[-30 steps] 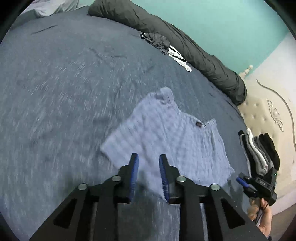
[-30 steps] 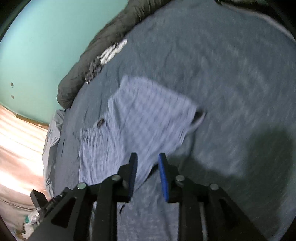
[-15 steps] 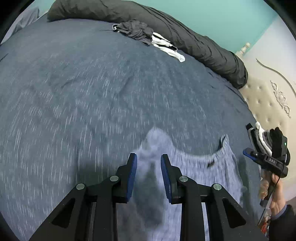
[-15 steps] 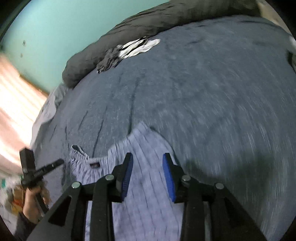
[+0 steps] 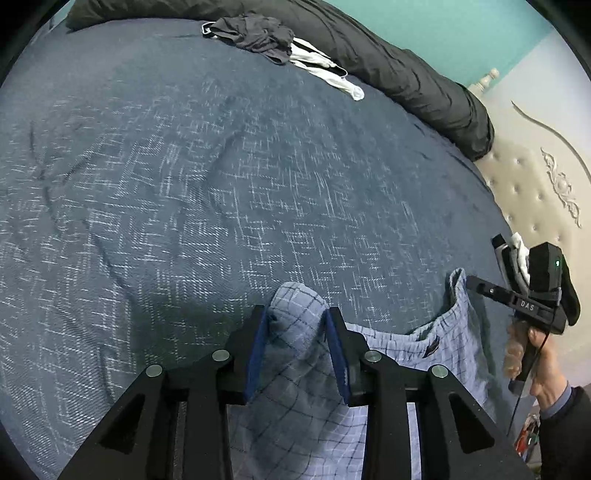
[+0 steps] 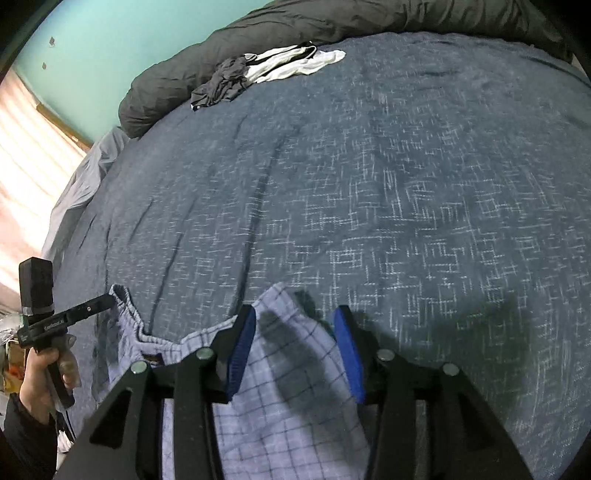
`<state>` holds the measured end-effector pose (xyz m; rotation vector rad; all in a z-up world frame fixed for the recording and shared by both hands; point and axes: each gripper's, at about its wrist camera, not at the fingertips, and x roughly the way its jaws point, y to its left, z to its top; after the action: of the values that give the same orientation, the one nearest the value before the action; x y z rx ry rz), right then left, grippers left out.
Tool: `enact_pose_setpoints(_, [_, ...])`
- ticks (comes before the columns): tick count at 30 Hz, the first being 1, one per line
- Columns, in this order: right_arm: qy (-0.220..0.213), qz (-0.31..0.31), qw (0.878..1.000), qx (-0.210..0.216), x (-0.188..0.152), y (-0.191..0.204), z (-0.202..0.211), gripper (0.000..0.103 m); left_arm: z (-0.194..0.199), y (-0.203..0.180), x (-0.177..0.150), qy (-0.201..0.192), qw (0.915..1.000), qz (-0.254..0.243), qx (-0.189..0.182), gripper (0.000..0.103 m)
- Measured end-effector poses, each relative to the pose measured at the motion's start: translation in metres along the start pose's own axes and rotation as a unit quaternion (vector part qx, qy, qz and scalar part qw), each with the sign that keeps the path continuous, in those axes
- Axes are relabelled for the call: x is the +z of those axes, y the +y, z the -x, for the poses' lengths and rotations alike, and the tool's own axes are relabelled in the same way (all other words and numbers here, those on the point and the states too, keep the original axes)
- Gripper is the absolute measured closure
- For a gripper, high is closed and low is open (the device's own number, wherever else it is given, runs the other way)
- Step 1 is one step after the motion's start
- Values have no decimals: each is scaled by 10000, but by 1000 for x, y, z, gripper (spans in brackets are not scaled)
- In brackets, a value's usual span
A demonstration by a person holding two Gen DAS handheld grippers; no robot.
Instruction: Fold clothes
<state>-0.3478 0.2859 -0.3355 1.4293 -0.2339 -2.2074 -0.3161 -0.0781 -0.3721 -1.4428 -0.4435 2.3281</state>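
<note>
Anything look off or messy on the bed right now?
Yes: a dark garment and a white one lie crumpled against the rolled black duvet at the far edge, unfolded. The checked shorts are bunched near the grippers.

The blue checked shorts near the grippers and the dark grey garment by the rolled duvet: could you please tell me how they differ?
The blue checked shorts are light blue with a dark grid; the dark grey garment is plain charcoal. The shorts lie spread at the near edge of the bed; the grey garment is crumpled at the far side, against the black duvet. The shorts lie alone; the grey garment touches a white garment. Both rest on the bed.
</note>
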Motion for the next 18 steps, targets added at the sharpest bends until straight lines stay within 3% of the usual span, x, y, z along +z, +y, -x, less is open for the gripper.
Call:
enact_pose_setpoints(3, [37, 201, 9998, 20, -3, 2, -5, 60, -2, 3, 0, -18, 10000, 10, 2, 73])
enact_pose_setpoints(6, [50, 419, 9991, 60, -5, 7, -9, 75, -1, 4, -2, -56, 10000, -9, -2, 86])
enact_pose_setpoints(7, [48, 472, 9989, 49, -5, 8, -10, 85, -1, 4, -2, -62, 10000, -34, -2, 91])
enact_pose_setpoints(10, [-7, 635, 9980, 18, -9, 12, -10, 98, 2, 1, -3, -119, 9999, -123, -2, 95])
enact_pose_setpoints(18, [-686, 641, 9954, 173, -8, 10, 30, 100, 32, -9, 9, -539, 9983, -206, 88, 97])
